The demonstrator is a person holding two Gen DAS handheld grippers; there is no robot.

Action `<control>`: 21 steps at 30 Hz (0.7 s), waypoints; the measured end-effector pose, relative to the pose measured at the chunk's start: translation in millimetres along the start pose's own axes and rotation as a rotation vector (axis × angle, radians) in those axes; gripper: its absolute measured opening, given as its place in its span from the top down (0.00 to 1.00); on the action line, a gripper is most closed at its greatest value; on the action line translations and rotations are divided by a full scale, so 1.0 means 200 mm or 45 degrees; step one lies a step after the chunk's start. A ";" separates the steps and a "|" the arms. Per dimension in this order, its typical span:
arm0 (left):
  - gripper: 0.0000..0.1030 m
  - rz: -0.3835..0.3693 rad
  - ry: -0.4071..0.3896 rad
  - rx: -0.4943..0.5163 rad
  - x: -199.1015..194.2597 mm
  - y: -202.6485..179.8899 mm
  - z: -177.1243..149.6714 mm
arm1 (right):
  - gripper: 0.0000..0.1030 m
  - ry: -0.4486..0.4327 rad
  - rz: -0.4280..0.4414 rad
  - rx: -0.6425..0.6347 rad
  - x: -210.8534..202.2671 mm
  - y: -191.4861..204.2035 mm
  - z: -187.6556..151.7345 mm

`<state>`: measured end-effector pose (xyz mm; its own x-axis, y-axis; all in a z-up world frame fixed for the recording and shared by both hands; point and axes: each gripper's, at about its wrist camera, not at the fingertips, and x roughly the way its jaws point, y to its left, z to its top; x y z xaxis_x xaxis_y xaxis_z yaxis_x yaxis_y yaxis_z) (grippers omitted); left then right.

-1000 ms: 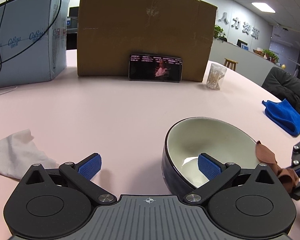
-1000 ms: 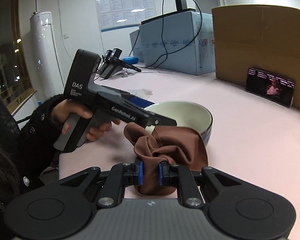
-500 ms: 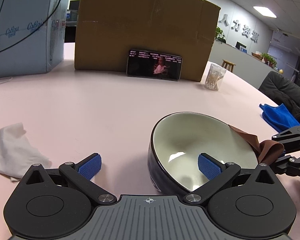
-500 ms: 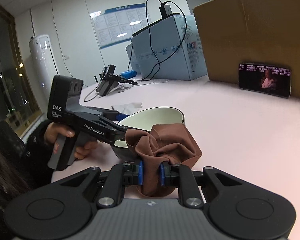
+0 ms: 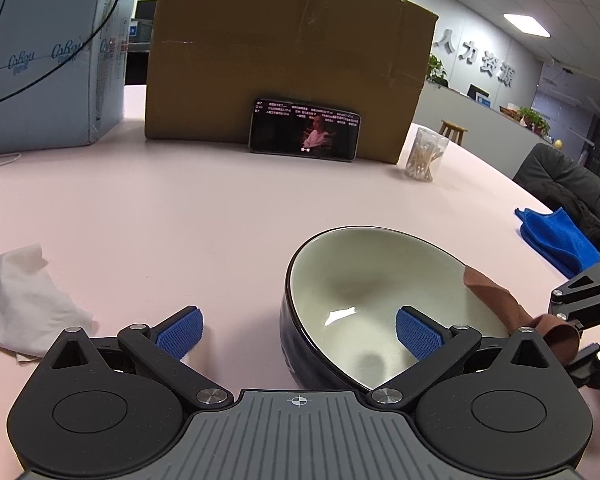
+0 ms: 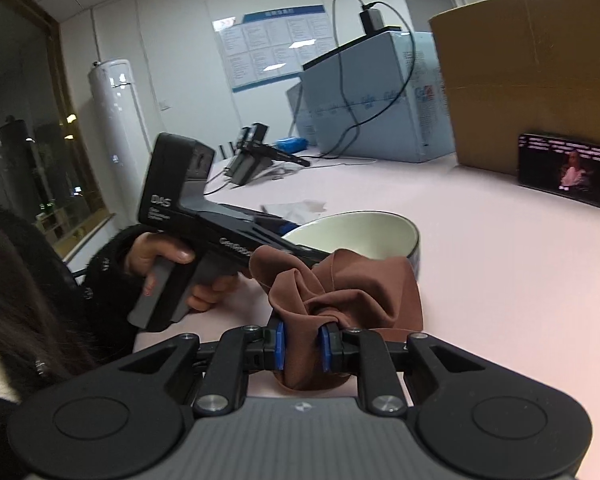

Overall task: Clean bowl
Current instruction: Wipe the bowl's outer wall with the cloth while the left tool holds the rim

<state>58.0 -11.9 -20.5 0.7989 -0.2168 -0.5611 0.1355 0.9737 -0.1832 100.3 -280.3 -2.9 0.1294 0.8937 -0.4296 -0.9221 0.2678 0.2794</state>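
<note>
Brown cloth (image 6: 340, 292) clamped, touching bowl (image 6: 364, 228) rim.

The bowl (image 5: 380, 300) is showing glazed ceramic, glossy cream inside and dark outside. The brown cloth (image 6: 340, 292) is looking soft, smooth and matt. The worktop (image 5: 220, 220) is appearing smooth, matt pink. The cardboard box (image 5: 284, 56) is looking dull and papery, the tissue (image 5: 20, 296) crumpled, and the blue towel (image 5: 556, 236) fluffy.
</note>
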 end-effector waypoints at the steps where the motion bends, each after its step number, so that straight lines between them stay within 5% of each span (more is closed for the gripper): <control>1: 0.00 -0.003 0.000 0.000 0.00 0.00 0.00 | 0.81 -0.005 -0.026 0.012 0.00 -0.01 0.00; 21: 0.00 -0.290 -0.115 -0.094 -0.03 0.02 0.04 | 0.80 0.011 -0.057 -0.060 0.02 0.04 -0.02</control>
<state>58.1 -6.7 -11.1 0.8021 -0.4196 -0.4250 0.2776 0.8920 -0.3568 92.3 -276.5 -6.6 0.1676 0.8780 -0.4484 -0.9317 0.2897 0.2190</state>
